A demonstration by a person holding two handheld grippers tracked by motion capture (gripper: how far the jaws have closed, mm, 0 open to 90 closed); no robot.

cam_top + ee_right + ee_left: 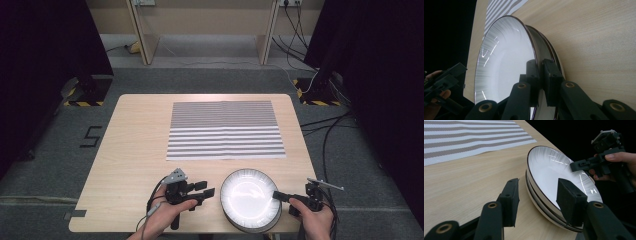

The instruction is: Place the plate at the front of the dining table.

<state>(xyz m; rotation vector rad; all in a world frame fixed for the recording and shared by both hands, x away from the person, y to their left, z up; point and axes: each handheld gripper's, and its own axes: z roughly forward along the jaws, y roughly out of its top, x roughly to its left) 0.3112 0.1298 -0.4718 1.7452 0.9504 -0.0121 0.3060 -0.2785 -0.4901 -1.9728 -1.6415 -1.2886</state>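
A stack of white plates with dark rims (247,197) sits near the table's front edge. My right gripper (280,196) reaches in from the right and is shut on the rim of the top plate (504,62), one pad on its upper face and one under the rim (539,63). My left gripper (205,188) is just left of the stack, open, pointing at it. In the left gripper view its jaws (537,187) stand apart in front of the plates' (551,167) near edge without touching them. The right gripper (580,165) shows on the far rim.
A grey-and-white striped mat (225,130) lies flat across the middle and back of the wooden table (130,150). Bare wood lies left of the plates. The stack is close to the front edge. Cables and dark stands sit on the floor around the table.
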